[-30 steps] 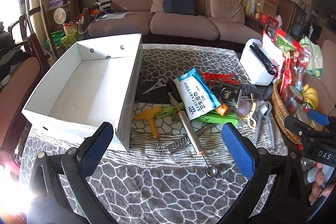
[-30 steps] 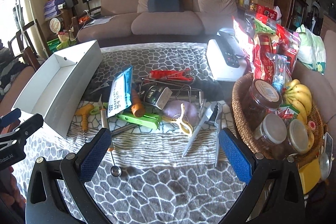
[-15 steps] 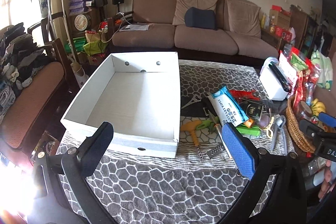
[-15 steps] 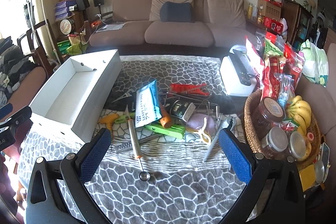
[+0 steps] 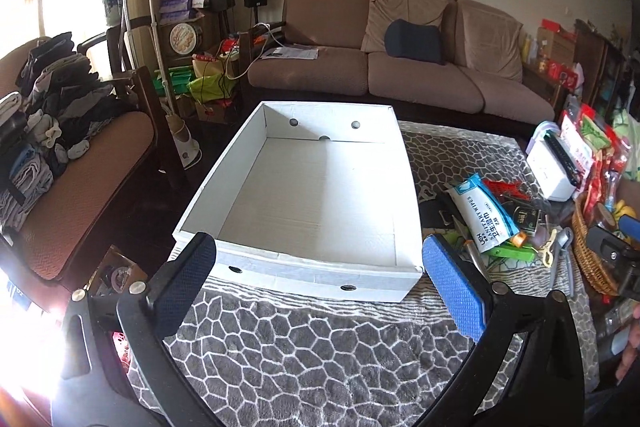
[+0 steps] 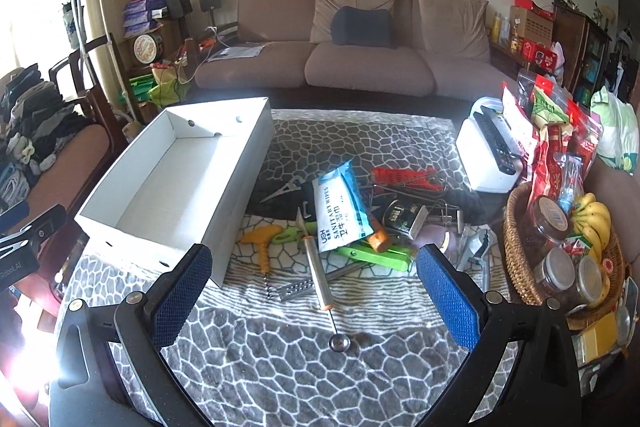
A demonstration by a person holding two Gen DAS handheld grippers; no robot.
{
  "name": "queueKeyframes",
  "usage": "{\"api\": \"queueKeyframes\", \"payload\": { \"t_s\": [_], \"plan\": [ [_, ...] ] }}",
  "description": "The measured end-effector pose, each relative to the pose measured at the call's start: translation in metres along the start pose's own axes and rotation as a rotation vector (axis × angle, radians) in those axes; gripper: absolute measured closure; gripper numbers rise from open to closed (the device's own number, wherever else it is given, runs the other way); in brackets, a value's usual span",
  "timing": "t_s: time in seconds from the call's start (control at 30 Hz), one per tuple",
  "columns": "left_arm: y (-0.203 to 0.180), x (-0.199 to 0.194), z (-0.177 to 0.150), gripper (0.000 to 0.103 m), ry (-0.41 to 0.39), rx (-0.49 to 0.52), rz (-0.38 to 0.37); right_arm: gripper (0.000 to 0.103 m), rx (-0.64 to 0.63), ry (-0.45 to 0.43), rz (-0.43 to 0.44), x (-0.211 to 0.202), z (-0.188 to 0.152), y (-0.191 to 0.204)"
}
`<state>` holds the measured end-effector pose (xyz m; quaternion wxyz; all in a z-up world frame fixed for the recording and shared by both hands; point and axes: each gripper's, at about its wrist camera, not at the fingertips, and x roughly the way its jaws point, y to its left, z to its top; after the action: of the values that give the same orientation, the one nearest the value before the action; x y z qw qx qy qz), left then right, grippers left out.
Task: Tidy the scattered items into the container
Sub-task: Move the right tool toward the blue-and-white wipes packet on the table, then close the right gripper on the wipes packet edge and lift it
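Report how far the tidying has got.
Nothing is done: the white box holds nothing. Nothing is in hand: left gripper and right gripper are both open. Wipes pack, yellow corkscrew, steel scoop and other pieces lie on the table.

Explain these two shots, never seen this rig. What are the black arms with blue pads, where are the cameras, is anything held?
There is no robot: a person holds a two-finger gripper in each hand, and a fisheye camera on each one looks forward along its fingers. The black arms with blue pads are those fingers.

The left wrist view shows the left gripper, open and empty, facing a white box with nothing visible in it. The right wrist view shows the right gripper, also open and empty, facing a heap on the patterned cloth: a pack of wipes, a yellow corkscrew, a long metal scoop, a green tool and red tongs. A basket of jars and bananas stands at the right.
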<state>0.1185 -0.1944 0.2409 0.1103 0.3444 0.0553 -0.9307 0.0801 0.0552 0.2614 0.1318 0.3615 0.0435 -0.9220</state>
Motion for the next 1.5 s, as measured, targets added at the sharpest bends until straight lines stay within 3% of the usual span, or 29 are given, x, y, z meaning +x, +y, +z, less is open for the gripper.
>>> {"api": "queueKeyframes", "payload": {
  "t_s": [0.27, 0.87, 1.2, 1.5],
  "plan": [
    [-0.013, 0.01, 0.0, 0.0, 0.003, 0.016, -0.027, 0.0, 0.015, 0.017, -0.012, 0.011, -0.001, -0.008],
    [-0.133, 0.078, 0.017, 0.0, 0.061, 0.106, -0.141, 0.0, 0.061, 0.049, -0.071, 0.053, 0.013, -0.085],
    [-0.176, 0.11, 0.022, 0.0, 0.084, 0.127, -0.216, 0.0, 0.064, 0.074, -0.08, 0.085, 0.018, -0.135],
    [-0.232, 0.151, 0.009, 0.0, 0.141, 0.167, -0.274, 0.0, 0.13, 0.088, -0.025, 0.116, 0.018, -0.189]
  ]
}}
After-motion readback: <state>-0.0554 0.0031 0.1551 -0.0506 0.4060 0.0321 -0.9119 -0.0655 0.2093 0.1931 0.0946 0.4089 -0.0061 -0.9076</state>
